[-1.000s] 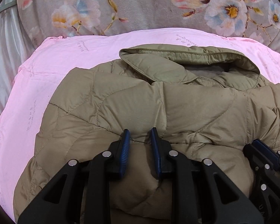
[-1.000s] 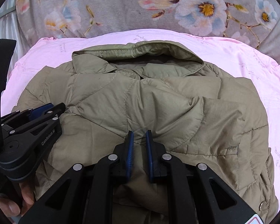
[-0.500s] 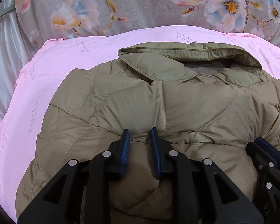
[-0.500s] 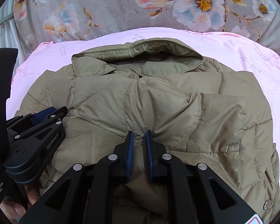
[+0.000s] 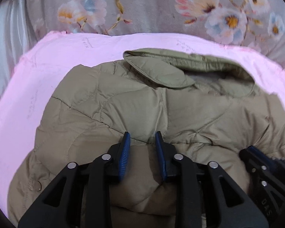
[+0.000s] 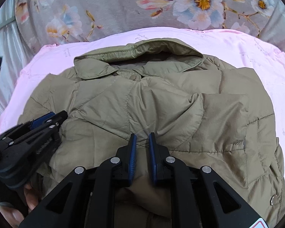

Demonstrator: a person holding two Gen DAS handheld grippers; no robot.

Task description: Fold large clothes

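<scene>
An olive quilted jacket (image 5: 123, 104) lies on a pink sheet (image 5: 47, 66), its collar (image 5: 161, 70) at the far side. My left gripper (image 5: 142, 134) has a folded-up lower edge of the jacket between its blue pads, and its jaws are opening. The right view shows the same jacket (image 6: 171, 104). There my right gripper (image 6: 142, 135) holds a fold of the lower edge, its jaws also opening, with fabric still filling the gap. The right gripper (image 5: 256, 157) shows at the left view's lower right, and the left gripper (image 6: 47, 119) at the right view's left edge.
A grey floral blanket (image 5: 152, 9) lies beyond the pink sheet (image 6: 237, 43). Pale satin fabric (image 5: 1, 38) runs along the left. A person's hand (image 6: 15, 209) grips the left tool at the lower left of the right view.
The left view has drawn back slightly and blurred, and more of the jacket's left side shows. The left pads stand a little wider apart. The folded edge stays between both pairs of pads.
</scene>
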